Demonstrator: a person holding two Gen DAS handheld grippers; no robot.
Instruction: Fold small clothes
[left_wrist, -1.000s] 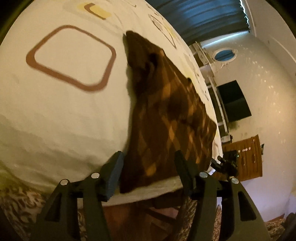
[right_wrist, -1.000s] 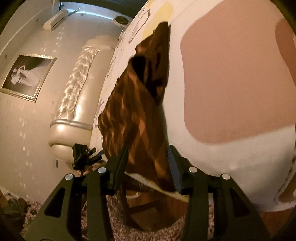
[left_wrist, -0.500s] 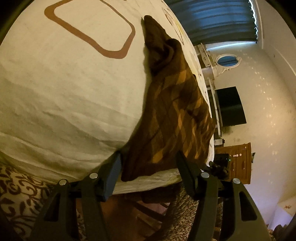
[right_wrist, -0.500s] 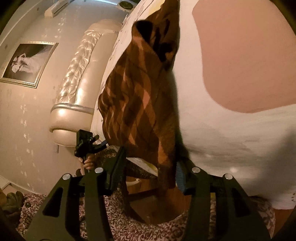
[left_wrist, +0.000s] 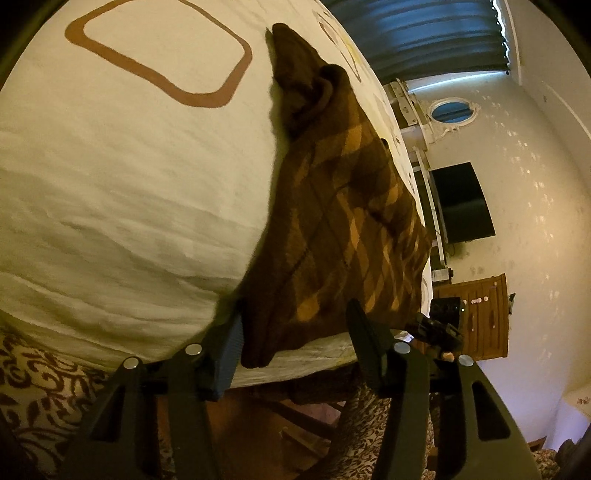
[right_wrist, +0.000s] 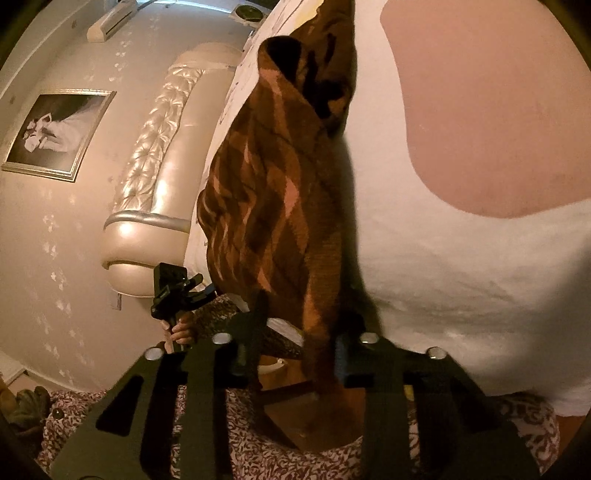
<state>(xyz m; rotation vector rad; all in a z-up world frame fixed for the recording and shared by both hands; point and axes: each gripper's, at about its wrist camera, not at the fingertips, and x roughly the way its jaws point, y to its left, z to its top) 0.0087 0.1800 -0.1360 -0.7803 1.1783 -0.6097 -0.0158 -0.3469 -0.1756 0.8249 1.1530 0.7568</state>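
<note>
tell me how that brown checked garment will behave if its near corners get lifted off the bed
The brown checked garment already creases and humps, so it will probably sag between lifted corners. It looks like thin knit, likely light, and may drag over the sheet.

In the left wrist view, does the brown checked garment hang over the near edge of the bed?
Yes, the garment's near corner droops past the edge of the white bed cover, between the left gripper's fingers.

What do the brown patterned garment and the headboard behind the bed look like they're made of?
Brown garment: looks like soft knit, wool or acrylic; matte fuzzy surface, woven-in diamond pattern, limp drape. Headboard: probably leather or vinyl upholstery; pearly sheen, button-tufted quilting.
</note>
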